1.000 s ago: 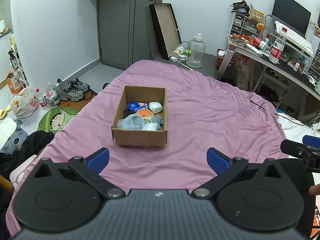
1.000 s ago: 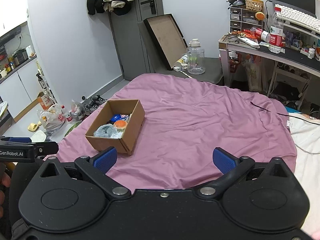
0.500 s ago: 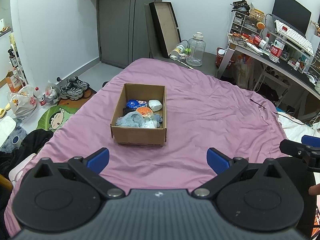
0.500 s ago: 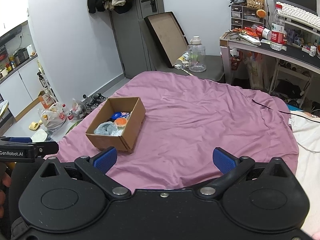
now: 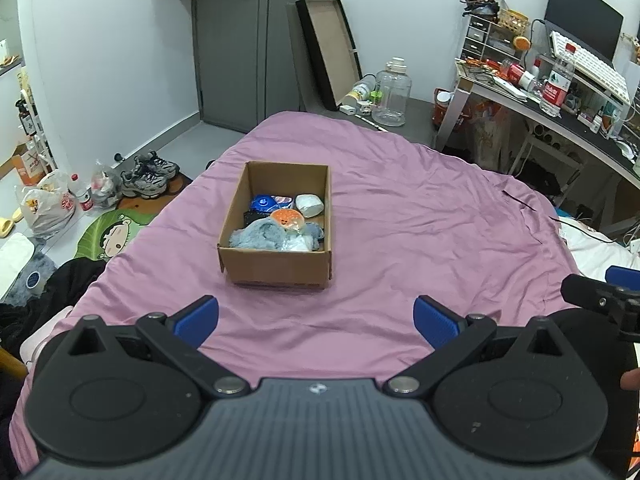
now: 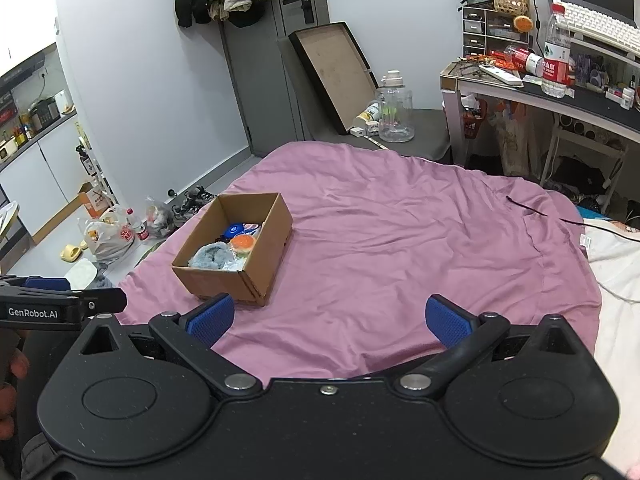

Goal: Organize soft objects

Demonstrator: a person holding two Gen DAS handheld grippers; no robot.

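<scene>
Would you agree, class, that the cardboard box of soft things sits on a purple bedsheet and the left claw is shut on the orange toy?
Not quite. The left claw is open and holds nothing; the left wrist view shows the orange toy lying inside the cardboard box. The box does sit on the purple bedsheet.

White walls, a grey door [image 5: 236, 40], a cluttered desk [image 5: 560, 116] beside the purple-sheeted bed [image 5: 400, 220].

cardboard box [image 5: 276, 268] on purple bedspread [image 5: 400, 240]
</scene>
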